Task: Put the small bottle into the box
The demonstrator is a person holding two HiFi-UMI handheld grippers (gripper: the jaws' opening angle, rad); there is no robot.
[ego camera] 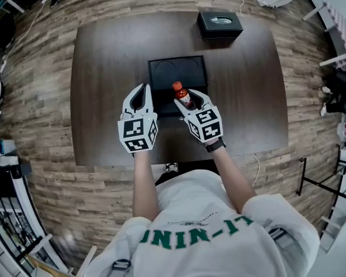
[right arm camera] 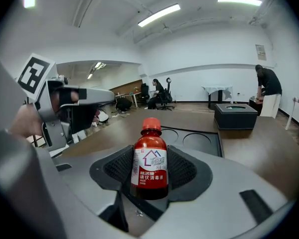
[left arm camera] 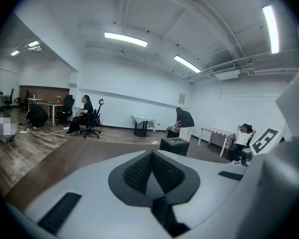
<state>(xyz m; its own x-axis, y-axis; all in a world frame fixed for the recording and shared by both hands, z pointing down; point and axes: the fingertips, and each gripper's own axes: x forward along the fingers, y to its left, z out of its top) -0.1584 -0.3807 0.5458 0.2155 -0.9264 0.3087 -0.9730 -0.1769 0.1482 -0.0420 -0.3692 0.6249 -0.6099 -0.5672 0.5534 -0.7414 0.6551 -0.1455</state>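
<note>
Right tongs (ego camera: 191,98) grip the small bottle (ego camera: 183,96) over the near edge of the box (ego camera: 161,74) on the worktop (ego camera: 104,97), left tongs (ego camera: 139,94) closed on nothing, so next I must lower it carefully inside.

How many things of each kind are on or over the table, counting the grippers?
small bottle: 1
open black box: 1
far black box with an oval on top: 1
grippers: 2, left gripper and right gripper
Total: 5

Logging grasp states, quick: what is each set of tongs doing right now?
Left tongs: closed, empty.
Right tongs: closed on the small bottle.
</note>
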